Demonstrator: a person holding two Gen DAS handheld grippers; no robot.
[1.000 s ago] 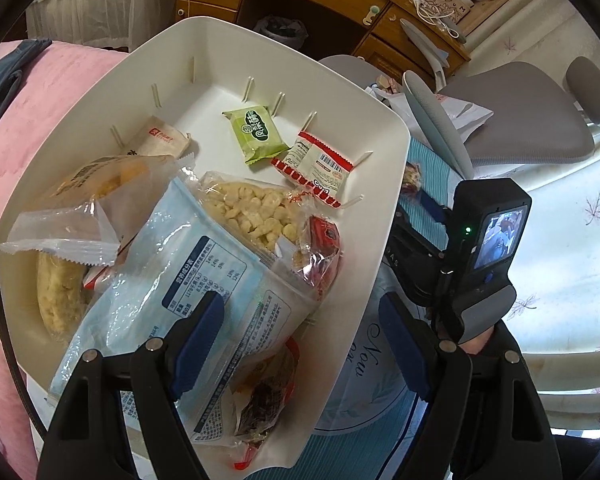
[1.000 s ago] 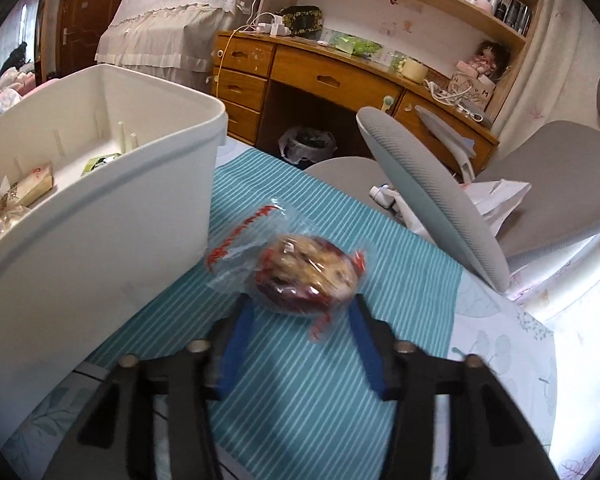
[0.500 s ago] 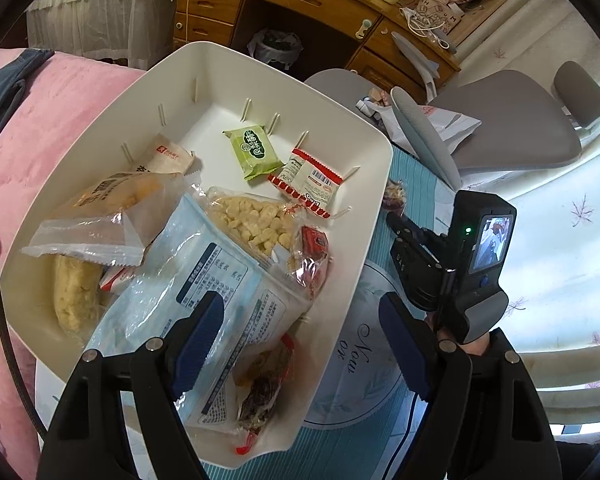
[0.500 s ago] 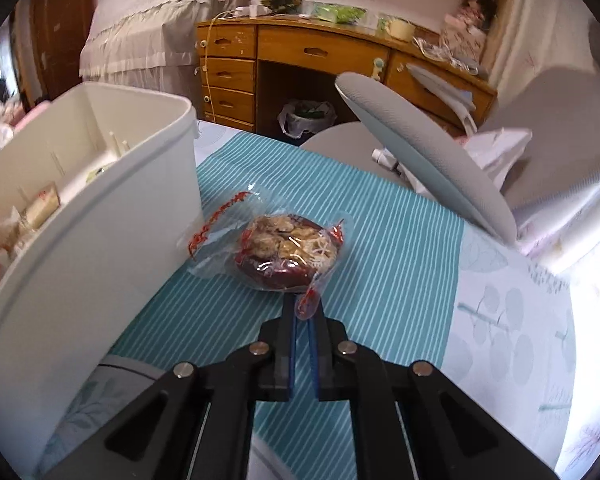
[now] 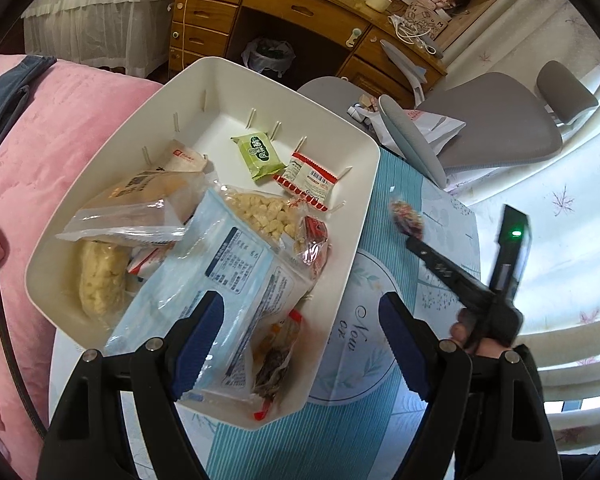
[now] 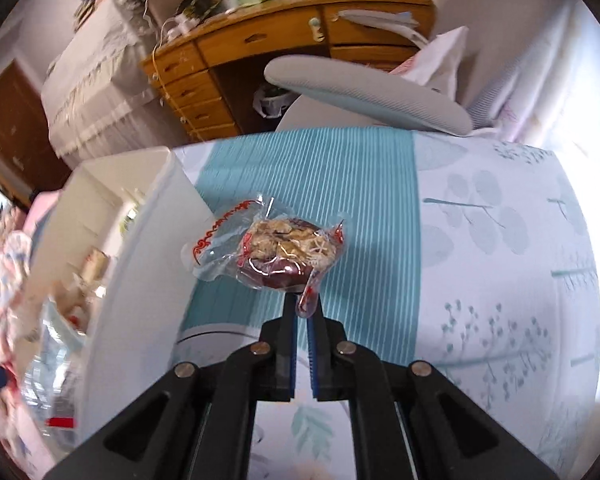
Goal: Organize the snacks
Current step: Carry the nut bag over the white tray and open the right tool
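A clear-wrapped snack packet (image 6: 276, 252) hung pinched by its red-edged seal in the right gripper (image 6: 303, 312), lifted off the striped teal tablecloth (image 6: 364, 184).

The blue pads were clamped tight on the wrapper, the packet jutting just beyond their tips. To that gripper's left stood the white bin (image 6: 140, 264), already stacked with snack bags (image 5: 236, 264). The left gripper (image 5: 300, 328) hovered above the bin's near end, its jaws spread wide and gripping nothing.

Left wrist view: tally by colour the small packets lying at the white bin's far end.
Green packet: 1
Red-and-white packet: 1
Cream packet with red logo: 1
Total: 3
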